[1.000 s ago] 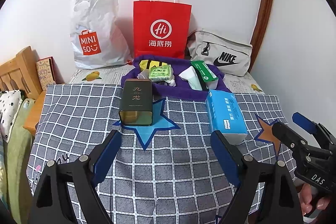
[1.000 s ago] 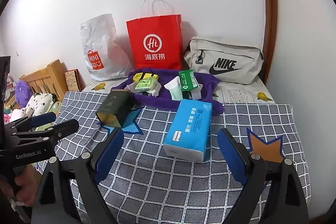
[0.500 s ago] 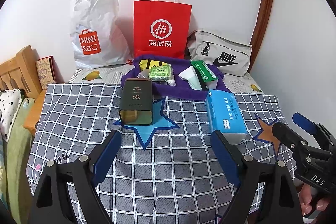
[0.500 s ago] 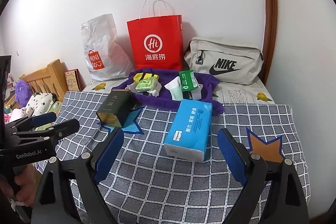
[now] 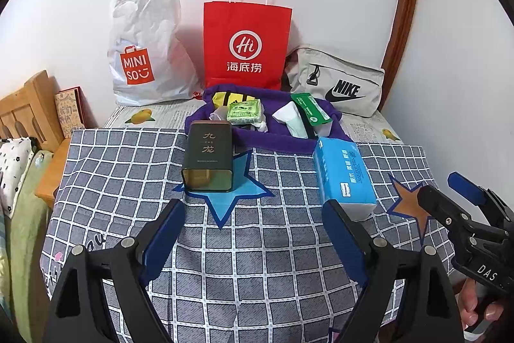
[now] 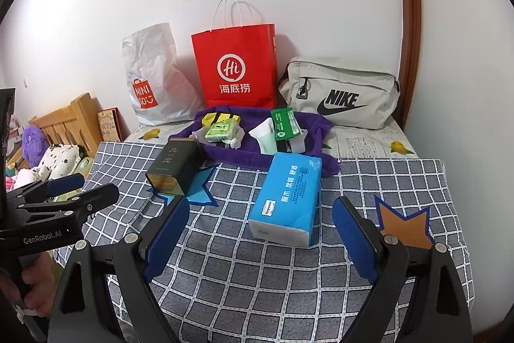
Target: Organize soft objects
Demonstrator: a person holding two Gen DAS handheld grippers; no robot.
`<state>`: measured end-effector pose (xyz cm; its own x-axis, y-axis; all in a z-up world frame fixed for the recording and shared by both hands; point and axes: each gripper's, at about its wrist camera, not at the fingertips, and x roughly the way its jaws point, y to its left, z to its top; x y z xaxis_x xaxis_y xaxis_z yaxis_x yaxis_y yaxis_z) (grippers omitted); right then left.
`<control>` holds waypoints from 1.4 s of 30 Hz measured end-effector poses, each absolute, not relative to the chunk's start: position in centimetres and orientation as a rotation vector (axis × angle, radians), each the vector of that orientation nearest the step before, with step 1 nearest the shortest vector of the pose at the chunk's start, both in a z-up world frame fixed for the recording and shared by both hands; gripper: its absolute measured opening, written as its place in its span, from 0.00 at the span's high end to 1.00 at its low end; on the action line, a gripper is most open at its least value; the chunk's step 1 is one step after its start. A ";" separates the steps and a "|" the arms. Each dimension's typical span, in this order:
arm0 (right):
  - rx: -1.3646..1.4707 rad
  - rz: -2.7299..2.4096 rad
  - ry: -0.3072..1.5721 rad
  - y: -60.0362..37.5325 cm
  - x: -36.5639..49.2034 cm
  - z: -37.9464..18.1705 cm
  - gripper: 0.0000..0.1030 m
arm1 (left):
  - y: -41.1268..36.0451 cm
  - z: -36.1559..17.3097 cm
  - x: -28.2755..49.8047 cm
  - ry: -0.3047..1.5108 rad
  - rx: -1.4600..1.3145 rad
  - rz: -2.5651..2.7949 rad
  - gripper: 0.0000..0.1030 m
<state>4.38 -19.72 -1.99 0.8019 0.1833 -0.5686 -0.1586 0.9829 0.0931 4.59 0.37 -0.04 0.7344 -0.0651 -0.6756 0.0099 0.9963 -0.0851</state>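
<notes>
Both the left gripper point(image 5: 253, 233) and right gripper point(image 6: 261, 233) are released, empty. Risk: the tissue pack point(image 6: 287, 193), near the bed's right edge, deforms or slips if pinched off-centre.

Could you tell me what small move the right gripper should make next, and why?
Probably ease the right gripper forward over the blue tissue pack. Its jaws stand open and empty, the pack lies directly ahead between the fingers' line on the checked cloth, apart from the dark tea tin, and nothing blocks the approach.
</notes>
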 end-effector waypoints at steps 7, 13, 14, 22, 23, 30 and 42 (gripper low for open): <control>0.040 0.182 0.614 -19.7 4.4 -2.0 0.13 | 0.5 0.0 4.5 0.744 -0.077 -0.038 0.16; 0.040 0.182 0.612 -19.7 4.4 -2.0 0.13 | 0.4 0.0 4.4 0.743 -0.077 -0.037 0.16; 0.039 0.182 0.612 -19.7 4.4 -2.0 0.13 | 0.4 0.1 4.4 0.742 -0.077 -0.037 0.16; 0.039 0.181 0.611 -19.6 4.3 -2.0 0.13 | 0.4 0.2 4.4 0.742 -0.075 -0.038 0.16; 0.038 0.181 0.611 -19.6 4.3 -2.0 0.13 | 0.4 0.2 4.3 0.742 -0.076 -0.038 0.16; 0.035 0.181 0.610 -19.6 4.2 -1.9 0.13 | 0.4 0.1 4.3 0.744 -0.072 -0.037 0.16; 0.033 0.182 0.609 -19.5 4.2 -1.9 0.13 | 0.4 0.2 4.3 0.742 -0.069 -0.041 0.16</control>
